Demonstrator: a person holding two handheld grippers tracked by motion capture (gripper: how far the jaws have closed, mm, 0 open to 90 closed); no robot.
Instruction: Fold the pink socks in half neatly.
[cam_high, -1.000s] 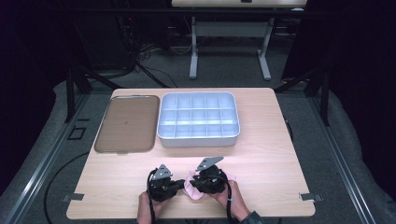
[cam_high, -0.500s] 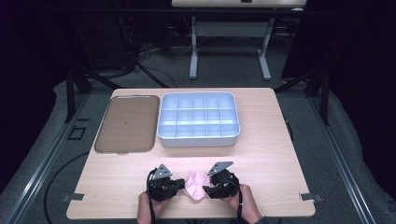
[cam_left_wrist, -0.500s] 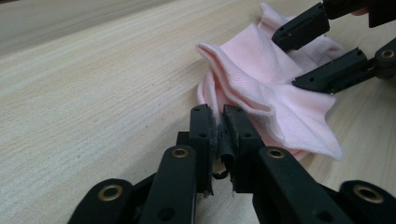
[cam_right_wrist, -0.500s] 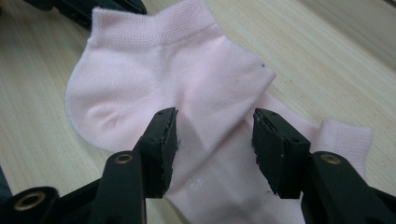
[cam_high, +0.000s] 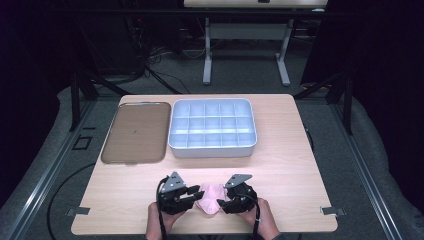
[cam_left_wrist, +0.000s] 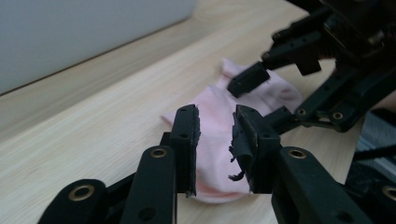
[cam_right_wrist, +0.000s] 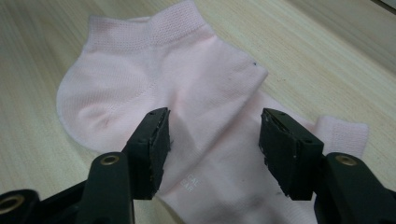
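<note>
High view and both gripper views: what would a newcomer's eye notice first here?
First, the pink sock lying on the near edge of the wooden table, between the left claw and the right claw, whose jaws have just been opening and stand apart over it. Behind, a white divided box sits mid-table with a brown tray at its left.

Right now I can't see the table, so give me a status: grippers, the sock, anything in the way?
Left gripper and right gripper both open, jaws just been opening, nothing gripped. Pink sock flat on the table between them. Nothing in the way.
</note>
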